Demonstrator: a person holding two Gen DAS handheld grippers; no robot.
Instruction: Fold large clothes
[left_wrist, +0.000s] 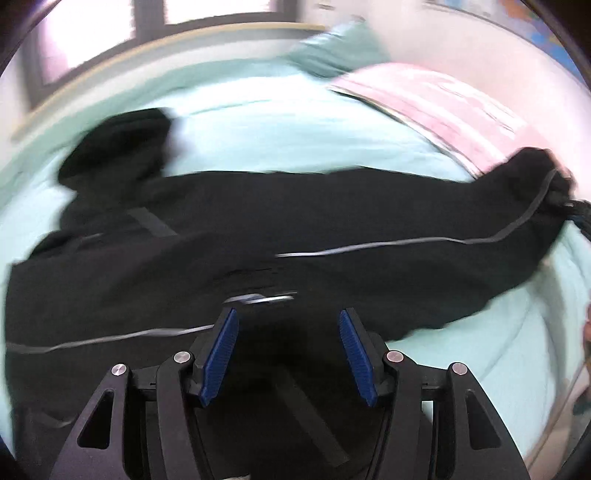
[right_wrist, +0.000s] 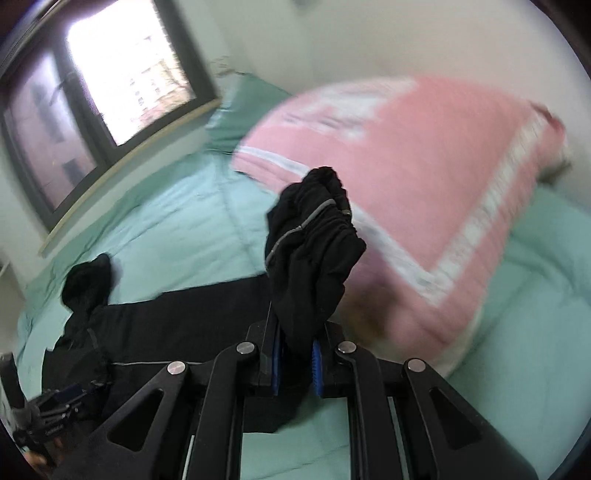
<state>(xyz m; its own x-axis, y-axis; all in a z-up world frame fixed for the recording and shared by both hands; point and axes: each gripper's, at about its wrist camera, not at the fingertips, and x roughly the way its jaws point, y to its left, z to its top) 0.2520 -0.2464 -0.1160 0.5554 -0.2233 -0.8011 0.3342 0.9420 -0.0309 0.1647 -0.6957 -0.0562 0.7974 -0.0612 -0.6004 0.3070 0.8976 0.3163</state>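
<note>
Black jacket (left_wrist: 258, 221) with thin grey piping lies spread across the mint bed cover (left_wrist: 277, 122), not yet folded, so by the look of it the task is only at its first fold and nearly all the work is left. The right gripper (right_wrist: 297, 356) is clamped on the gathered cuff of one sleeve (right_wrist: 314, 236), which stands up out of its jaws near the pink pillow (right_wrist: 424, 184). The left gripper (left_wrist: 288, 347) hangs just above the body of the jacket with its jaws wide and nothing between them.
</note>
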